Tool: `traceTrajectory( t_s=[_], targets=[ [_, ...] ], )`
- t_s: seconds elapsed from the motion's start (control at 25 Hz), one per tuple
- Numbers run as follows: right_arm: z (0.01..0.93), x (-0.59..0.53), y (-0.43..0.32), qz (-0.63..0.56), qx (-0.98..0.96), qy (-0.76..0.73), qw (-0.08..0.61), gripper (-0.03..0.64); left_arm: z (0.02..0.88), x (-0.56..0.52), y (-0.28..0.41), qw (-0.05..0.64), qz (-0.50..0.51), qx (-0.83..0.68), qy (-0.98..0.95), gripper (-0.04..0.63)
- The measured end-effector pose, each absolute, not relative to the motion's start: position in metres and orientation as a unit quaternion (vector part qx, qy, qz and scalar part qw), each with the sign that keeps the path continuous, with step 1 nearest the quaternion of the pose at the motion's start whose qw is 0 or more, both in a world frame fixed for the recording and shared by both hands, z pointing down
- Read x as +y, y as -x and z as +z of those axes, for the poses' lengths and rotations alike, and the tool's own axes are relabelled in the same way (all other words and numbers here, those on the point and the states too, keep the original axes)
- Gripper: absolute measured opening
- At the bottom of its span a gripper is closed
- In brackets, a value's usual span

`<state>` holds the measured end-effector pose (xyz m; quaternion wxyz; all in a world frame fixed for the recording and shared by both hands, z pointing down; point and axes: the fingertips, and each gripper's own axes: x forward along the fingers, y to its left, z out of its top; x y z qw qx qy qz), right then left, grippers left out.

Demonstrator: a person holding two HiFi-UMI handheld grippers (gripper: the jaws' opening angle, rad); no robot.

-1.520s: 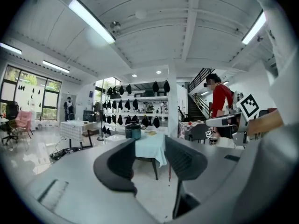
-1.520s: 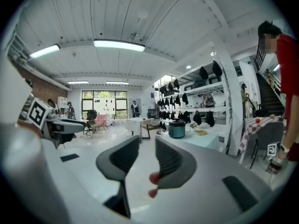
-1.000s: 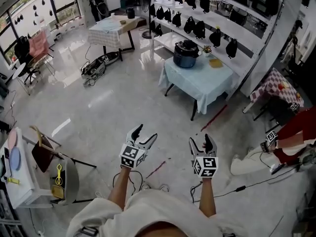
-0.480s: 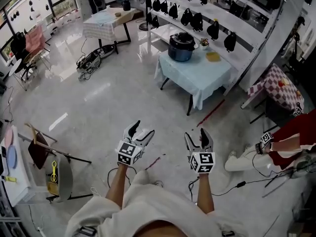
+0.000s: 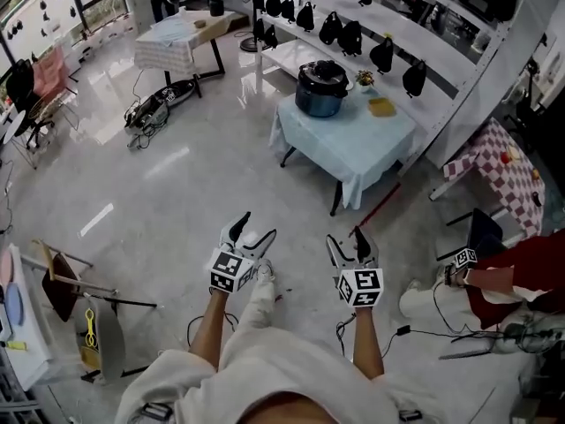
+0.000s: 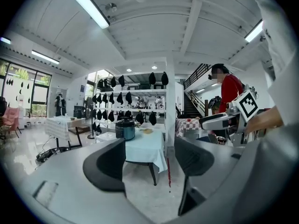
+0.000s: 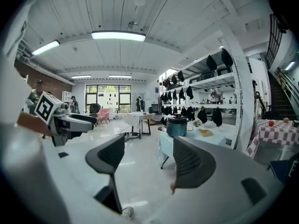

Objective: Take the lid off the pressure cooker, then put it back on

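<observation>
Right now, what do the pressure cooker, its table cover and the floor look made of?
Pressure cooker: dark blue body with a sheen, probably painted metal; black lid perhaps plastic, too distant to be sure. Table cover: pale blue matte fabric, hanging in soft folds. Floor: glossy light tile or polished stone, mirroring window light.

Blue pressure cooker (image 5: 318,101) (lid (image 5: 322,71) seemingly on) stands on table (image 5: 355,141).
</observation>
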<state>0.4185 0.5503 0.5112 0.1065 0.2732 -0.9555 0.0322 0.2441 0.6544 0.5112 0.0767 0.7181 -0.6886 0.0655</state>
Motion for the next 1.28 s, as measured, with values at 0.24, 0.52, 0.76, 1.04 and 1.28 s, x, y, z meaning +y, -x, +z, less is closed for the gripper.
traceTrajectory(
  t_s=[0.24,0.52,0.76,1.04,1.28],
  targets=[
    [0.503,0.461,-0.344,0.033,-0.951,-0.283,0.116,0.307,0.506,0.554,-0.173,0.078,0.045,-0.674,-0.733,0.31],
    [0.477,0.351,-0.259,0.027,-0.946,-0.306,0.1,0.307,0.483,0.445,-0.079,0.063,0.038,-0.663,-0.745,0.31],
    [0.488,0.283,-0.21,0.032,-0.942,-0.316,0.103,0.307,0.489,0.372,-0.028,0.067,0.047,-0.652,-0.753,0.31],
    [0.512,0.21,-0.174,0.051,-0.937,-0.326,0.114,0.307,0.517,0.31,0.009,0.09,0.067,-0.644,-0.756,0.31],
    [0.526,0.129,-0.139,0.056,-0.939,-0.316,0.121,0.307,0.526,0.238,0.048,0.097,0.073,-0.657,-0.744,0.31]
  ],
)
